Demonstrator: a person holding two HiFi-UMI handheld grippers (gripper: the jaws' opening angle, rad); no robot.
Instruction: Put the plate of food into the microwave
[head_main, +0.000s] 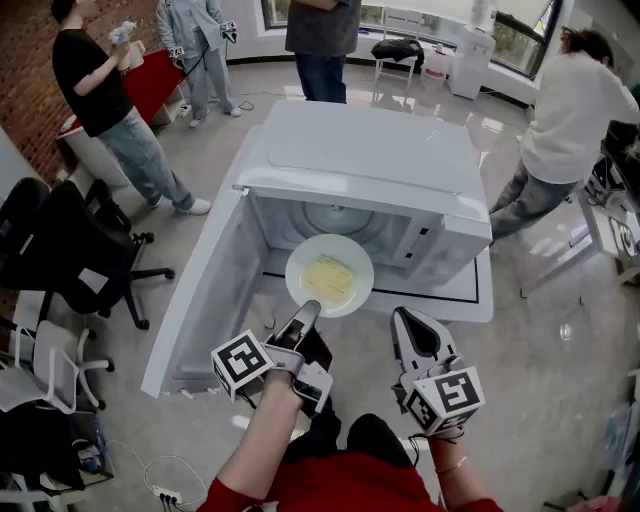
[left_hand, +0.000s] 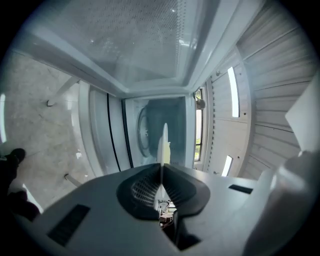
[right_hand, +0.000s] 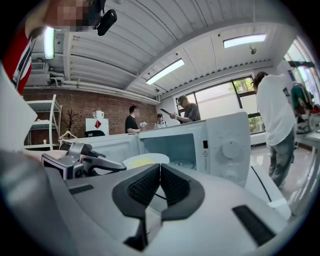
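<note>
Plainly the microwave (head_main: 370, 150) stands with its door (head_main: 200, 290) swung wide to the left. The plate (head_main: 352, 250) of yellow food (head_main: 328, 277) hangs at its mouth, not yet set down inside. The left gripper (head_main: 309, 308) pinches the plate's near rim, while the right gripper (head_main: 408, 318) just beside it is closed on nothing. Held by one thin edge, the plate could droop, slip, spill, or clip the opening. I count one microwave, four people standing about, one plate, two grippers.

An open-plan lab-style workspace: brick wall (right_hand: 115, 102), black office chairs (head_main: 70, 250), ceiling strip lights (right_hand: 165, 71), bystanders (head_main: 575, 110) on a polished floor (head_main: 560, 400).
</note>
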